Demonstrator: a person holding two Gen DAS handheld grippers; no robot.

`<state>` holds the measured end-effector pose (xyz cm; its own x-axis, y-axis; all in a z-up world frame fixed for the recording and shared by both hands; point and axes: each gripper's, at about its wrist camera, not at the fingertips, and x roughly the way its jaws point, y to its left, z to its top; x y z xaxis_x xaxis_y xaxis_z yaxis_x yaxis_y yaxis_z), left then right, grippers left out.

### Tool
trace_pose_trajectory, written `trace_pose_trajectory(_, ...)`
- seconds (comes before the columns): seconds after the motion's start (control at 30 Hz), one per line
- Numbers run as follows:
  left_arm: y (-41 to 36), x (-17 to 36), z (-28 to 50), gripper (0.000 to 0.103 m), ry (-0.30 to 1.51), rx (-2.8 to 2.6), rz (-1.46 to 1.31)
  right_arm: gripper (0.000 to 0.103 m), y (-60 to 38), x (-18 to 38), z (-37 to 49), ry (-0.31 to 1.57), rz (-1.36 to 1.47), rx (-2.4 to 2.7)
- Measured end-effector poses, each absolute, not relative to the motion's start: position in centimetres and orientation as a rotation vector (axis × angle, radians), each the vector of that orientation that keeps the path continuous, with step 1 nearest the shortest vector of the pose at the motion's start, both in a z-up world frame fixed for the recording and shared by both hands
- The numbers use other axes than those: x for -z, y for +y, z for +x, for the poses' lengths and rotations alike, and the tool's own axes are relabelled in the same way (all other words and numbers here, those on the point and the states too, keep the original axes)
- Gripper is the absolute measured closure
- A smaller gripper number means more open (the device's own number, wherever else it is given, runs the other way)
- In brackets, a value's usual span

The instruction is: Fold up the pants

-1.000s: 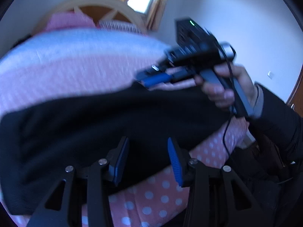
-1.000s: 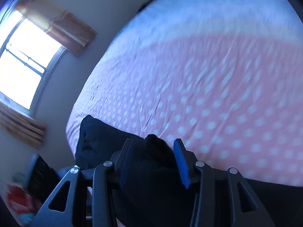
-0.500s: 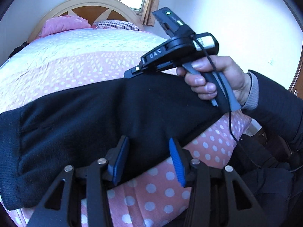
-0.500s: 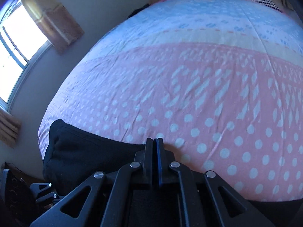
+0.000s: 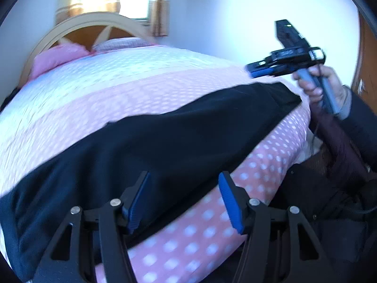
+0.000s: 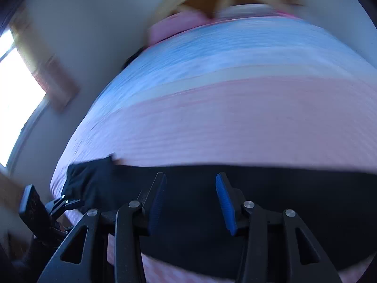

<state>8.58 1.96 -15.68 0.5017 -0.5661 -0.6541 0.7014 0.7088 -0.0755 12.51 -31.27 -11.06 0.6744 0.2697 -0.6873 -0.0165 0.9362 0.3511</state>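
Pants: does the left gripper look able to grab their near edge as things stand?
Probably yes. The left gripper is open and hovers over the near edge of the pants, which lie flat on the bed, with nothing between them.

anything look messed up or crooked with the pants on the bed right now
Nothing stands out. The black pants lie as one flat band across the pink dotted bedspread near its front edge. Both claws, left and right, are open and holding nothing.

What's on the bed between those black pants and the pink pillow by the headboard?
Nothing but bare bedspread: pink dotted, then a pale blue band. The left wrist view shows it from the pants up to the pillow.
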Motion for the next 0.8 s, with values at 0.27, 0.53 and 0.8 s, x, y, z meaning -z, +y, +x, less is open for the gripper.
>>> trace_pose_trajectory(0.27, -7.4, 14.8, 9.2, 0.046, 0.672, 0.925, 0.340, 0.057, -48.5, 12.7, -0.5, 0.730, 0.659, 0.262)
trace_pose_trajectory(0.53, -14.3, 15.6, 9.1, 0.048, 0.685, 0.970, 0.492, 0.057, -53.9, 16.1, -4.7, 0.702, 0.830, 0.296)
trace_pose_trajectory(0.8, -16.6, 16.5, 9.9, 0.085, 0.727, 0.954, 0.528, 0.057, -55.1, 18.0, -4.6, 0.690, 0.867, 0.307)
